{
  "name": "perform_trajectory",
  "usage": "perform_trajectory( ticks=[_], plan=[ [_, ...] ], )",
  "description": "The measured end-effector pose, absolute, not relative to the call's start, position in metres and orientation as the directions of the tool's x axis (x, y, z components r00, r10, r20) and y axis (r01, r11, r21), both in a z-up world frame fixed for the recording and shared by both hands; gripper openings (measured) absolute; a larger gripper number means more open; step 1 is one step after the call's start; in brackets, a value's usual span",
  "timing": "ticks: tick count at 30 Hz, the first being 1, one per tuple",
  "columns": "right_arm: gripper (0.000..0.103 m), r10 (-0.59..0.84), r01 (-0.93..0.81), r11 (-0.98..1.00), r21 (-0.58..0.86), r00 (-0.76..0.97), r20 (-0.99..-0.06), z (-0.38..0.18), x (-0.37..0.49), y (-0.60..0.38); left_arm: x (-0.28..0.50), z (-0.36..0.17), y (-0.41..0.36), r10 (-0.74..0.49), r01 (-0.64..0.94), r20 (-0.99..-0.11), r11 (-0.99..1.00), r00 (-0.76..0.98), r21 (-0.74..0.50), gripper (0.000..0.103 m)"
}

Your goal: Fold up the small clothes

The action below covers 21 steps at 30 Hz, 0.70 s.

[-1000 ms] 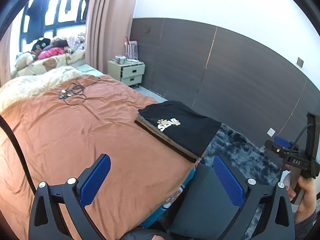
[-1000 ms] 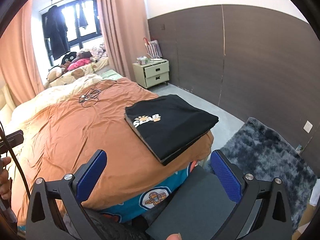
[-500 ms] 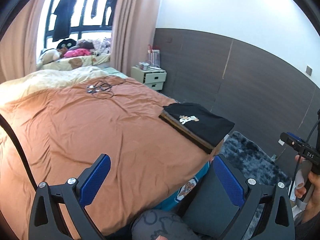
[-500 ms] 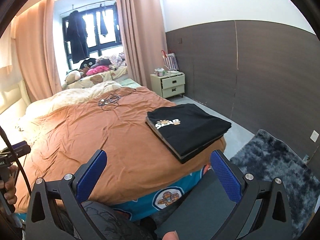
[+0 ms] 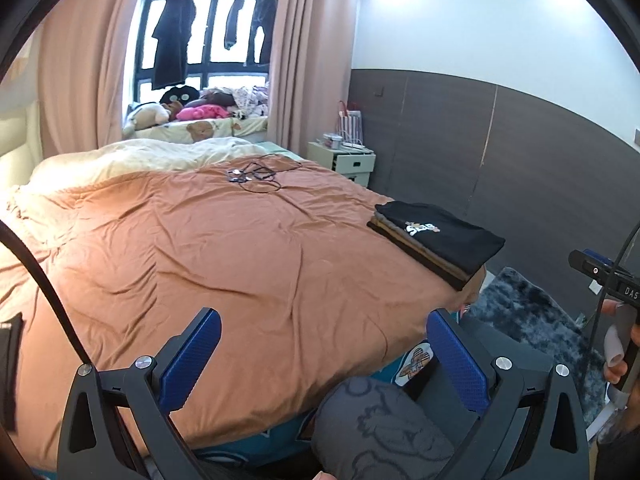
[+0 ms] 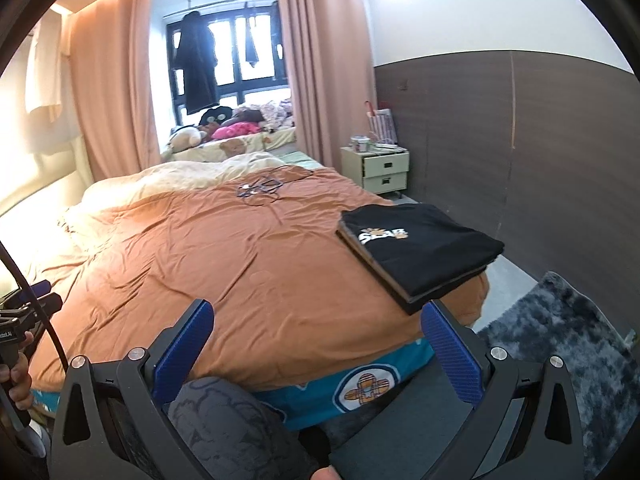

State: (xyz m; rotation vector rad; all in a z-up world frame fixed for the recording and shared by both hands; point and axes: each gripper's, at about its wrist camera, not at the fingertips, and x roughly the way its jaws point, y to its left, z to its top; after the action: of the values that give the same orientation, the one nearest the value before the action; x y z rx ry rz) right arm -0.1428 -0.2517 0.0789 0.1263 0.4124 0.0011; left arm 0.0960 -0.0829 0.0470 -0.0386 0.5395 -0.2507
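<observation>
Left wrist view: bed (image 5: 224,256) under a wrinkled orange cover fills the room, grey rug (image 5: 532,316) on the floor past its corner. Stack of folded clothes (image 5: 436,238), black shirt on top, sits on the bed's near right corner. Tangle of cables (image 5: 256,176) far up the cover. Left gripper (image 5: 322,354) held above the bed edge, jaws wide apart, nothing in them. Right gripper (image 6: 316,342) likewise spread wide and empty
</observation>
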Motion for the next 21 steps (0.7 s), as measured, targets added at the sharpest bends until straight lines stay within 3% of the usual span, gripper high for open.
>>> perform_trajectory(
  ticks=[21],
  plan=[
    [0.103, 0.07, -0.017, 0.989, 0.144, 0.925, -0.374, 0.042, -0.146, -0.226, 0.055, 0.029, -0.061, -0.205, 0.169, -0.439, 0.978, 0.875, -0.119, 0.103]
  ],
)
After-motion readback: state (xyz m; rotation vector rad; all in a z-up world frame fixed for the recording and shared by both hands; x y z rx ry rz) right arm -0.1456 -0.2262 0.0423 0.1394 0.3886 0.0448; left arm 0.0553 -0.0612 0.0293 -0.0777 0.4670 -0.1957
